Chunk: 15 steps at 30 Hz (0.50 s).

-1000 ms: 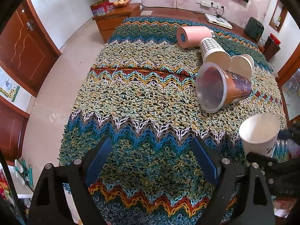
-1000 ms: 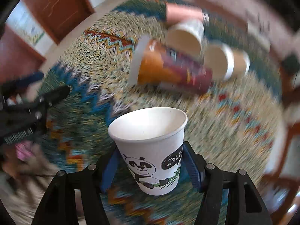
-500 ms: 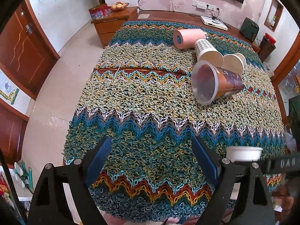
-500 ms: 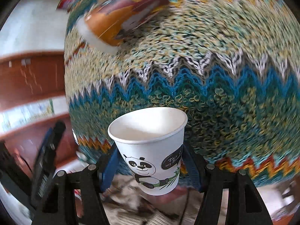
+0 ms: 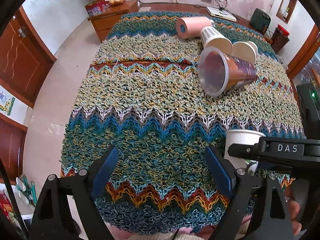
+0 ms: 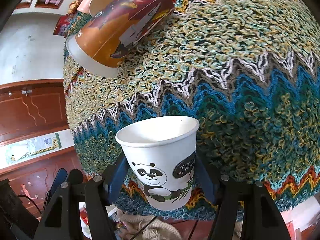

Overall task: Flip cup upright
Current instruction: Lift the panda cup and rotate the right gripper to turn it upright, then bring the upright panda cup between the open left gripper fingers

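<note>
A white paper cup with a panda print (image 6: 162, 160) sits between the blue pads of my right gripper (image 6: 162, 174), which is shut on its lower half. In the left wrist view the cup (image 5: 242, 144) stands mouth up over the knitted blanket near the front right, with the right gripper (image 5: 278, 156) coming in from the right. My left gripper (image 5: 162, 170) is open and empty over the blanket's front edge, just left of the cup.
A zigzag knitted blanket (image 5: 150, 100) covers the table. Lying on their sides at the back right are a large brown printed cup (image 5: 226, 74), a checked cup (image 5: 216, 40), a white cup (image 5: 245, 50) and a pink roll (image 5: 193, 27). A wooden cabinet (image 5: 112, 18) stands beyond.
The right gripper has swung the panda cup round and brought it down near the blanket's front right, close beside my left gripper. The left gripper has stayed open, almost still.
</note>
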{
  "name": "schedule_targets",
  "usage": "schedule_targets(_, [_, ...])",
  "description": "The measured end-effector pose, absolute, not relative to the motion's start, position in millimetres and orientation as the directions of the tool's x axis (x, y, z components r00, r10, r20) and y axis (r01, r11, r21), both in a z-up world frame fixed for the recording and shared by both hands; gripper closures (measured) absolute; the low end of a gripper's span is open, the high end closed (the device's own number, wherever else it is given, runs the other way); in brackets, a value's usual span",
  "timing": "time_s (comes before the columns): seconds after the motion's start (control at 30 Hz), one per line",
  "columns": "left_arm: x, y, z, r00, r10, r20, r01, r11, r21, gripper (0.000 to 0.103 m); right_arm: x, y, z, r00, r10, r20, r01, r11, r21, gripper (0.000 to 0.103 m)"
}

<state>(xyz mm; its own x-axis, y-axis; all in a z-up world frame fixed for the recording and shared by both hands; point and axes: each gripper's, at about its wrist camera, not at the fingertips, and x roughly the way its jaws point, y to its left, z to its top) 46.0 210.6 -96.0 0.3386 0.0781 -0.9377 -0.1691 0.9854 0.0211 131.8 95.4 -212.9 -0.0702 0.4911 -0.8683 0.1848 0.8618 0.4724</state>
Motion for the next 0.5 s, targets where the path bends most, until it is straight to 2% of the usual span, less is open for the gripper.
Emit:
schedule_targets(0.33, [48,204,-111,0.300,0.044,-0.953,-0.124,0.992,0.007,0.014,142,138,-234,-0.091,0.453,-0.887,0.133,0.888,0.440,0.036])
schedule_targets(0.5, [50,200,-118,0.273,0.002,-0.962,-0.099,0.995,-0.026,0.014,141,146,-232,-0.074,0.446,-0.892,0.124,0.892,0.435,0.032])
